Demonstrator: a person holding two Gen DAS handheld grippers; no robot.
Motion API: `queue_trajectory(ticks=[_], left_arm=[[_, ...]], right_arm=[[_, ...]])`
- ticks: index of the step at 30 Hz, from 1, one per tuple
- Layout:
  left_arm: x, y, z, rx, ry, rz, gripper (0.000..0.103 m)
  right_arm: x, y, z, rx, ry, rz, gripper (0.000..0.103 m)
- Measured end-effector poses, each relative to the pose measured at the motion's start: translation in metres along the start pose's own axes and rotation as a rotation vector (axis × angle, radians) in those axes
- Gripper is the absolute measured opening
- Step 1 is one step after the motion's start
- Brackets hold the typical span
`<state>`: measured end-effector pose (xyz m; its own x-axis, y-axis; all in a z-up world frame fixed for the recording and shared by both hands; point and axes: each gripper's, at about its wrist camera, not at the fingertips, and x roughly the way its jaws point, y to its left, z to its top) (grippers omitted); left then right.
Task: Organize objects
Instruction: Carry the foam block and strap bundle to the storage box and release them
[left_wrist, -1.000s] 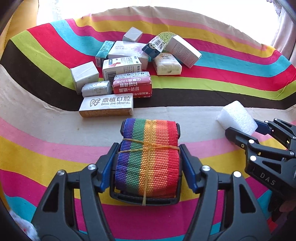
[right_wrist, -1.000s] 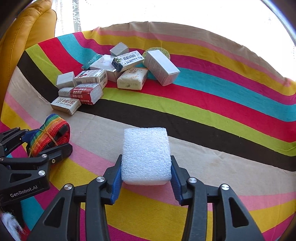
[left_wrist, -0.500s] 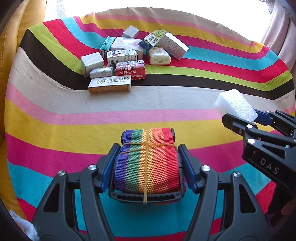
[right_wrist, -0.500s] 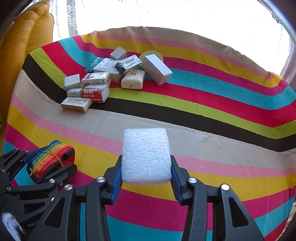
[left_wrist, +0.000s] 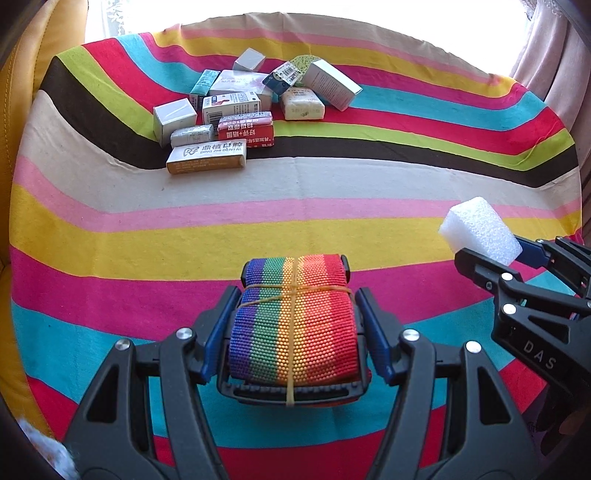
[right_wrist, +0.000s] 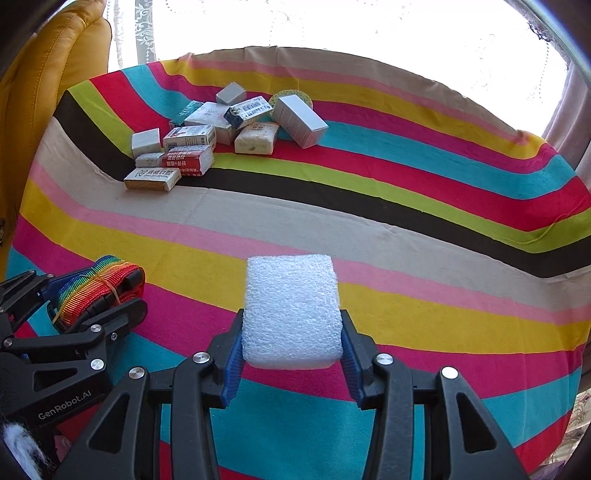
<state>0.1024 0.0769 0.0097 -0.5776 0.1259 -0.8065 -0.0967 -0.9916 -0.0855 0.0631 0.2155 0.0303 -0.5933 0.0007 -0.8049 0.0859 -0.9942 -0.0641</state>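
Observation:
My left gripper (left_wrist: 295, 321) is shut on a rolled rainbow strap (left_wrist: 295, 325) bound with a yellow rubber band, held above the striped cloth (left_wrist: 147, 229). The same strap (right_wrist: 98, 286) shows at the lower left of the right wrist view, in the left gripper (right_wrist: 92, 295). My right gripper (right_wrist: 291, 332) is shut on a white foam block (right_wrist: 291, 310), its blue pads pressing both sides. That foam block (left_wrist: 480, 229) and right gripper (left_wrist: 495, 254) appear at the right edge of the left wrist view. Both grippers hang side by side over the near stripes.
A cluster of several small cartons and packets (left_wrist: 236, 114) lies at the far left of the cloth, with a white box (right_wrist: 299, 120) and a soap-like packet (right_wrist: 256, 138) beside it. A yellow leather chair (right_wrist: 48, 74) stands at the left; a curtain (left_wrist: 546, 55) hangs at the right.
Both grippers have drawn back from the pile of boxes toward the near side of the cloth, each keeping its load. The boxes now look smaller and farther away.

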Motion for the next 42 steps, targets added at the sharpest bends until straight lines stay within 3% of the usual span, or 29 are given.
queue_trajectory(ticks=[29,42], left_arm=[[-0.01,-0.014,-0.001,0.05,-0.026,0.002,0.067],[-0.032,-0.081,-0.002,0.221,-0.049,-0.064,0.067]], right_arm=[[-0.011,-0.005,-0.005,0.01,-0.004,0.023,0.046],[-0.055,-0.053,-0.031,0.078,0.027,-0.081,0.046]])
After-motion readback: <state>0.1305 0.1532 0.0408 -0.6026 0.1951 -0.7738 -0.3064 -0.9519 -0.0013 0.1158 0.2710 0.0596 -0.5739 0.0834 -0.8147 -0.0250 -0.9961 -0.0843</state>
